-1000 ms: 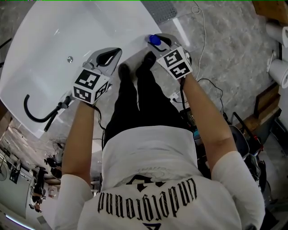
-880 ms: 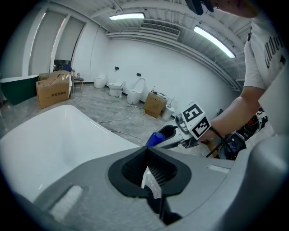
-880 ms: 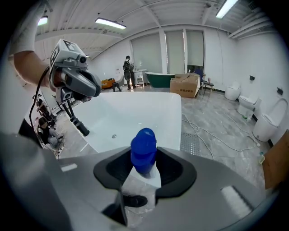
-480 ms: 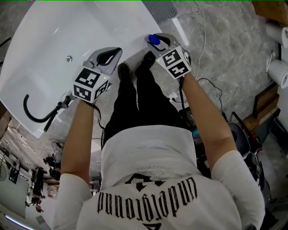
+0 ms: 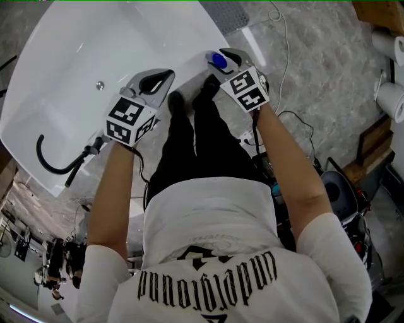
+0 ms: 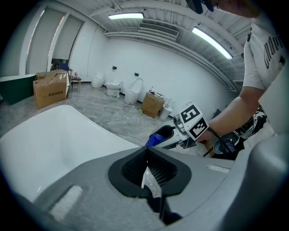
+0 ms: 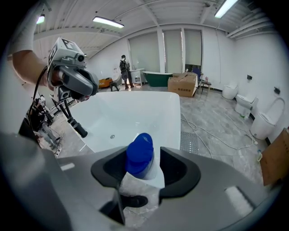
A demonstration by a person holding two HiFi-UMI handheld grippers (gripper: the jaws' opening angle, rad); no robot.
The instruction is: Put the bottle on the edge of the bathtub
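Note:
A white bottle with a blue cap (image 5: 218,60) stands upright on the white bathtub's rim (image 5: 189,68). My right gripper (image 5: 221,57) sits around it. Its jaws have just been opening, and the bottle (image 7: 140,159) stands between them with a gap showing at the right pad. The right gripper (image 7: 144,169) is open. My left gripper (image 5: 166,74) hovers over the rim a little to the left, with its jaws closed to a thin slit and nothing in them. In the left gripper view, the left gripper (image 6: 147,152) points at the bottle (image 6: 156,139).
The tub basin (image 5: 95,44) has a drain (image 5: 100,85) and a black hose fitting (image 5: 53,165) at its near left end. The person's feet (image 5: 189,96) stand against the tub. A floor grate (image 5: 227,12), cables and toilets (image 5: 391,94) lie on the grey floor.
The right gripper's jaws have spread apart from the bottle, and the blue cap shows more freely between them. Neither hand has shifted.

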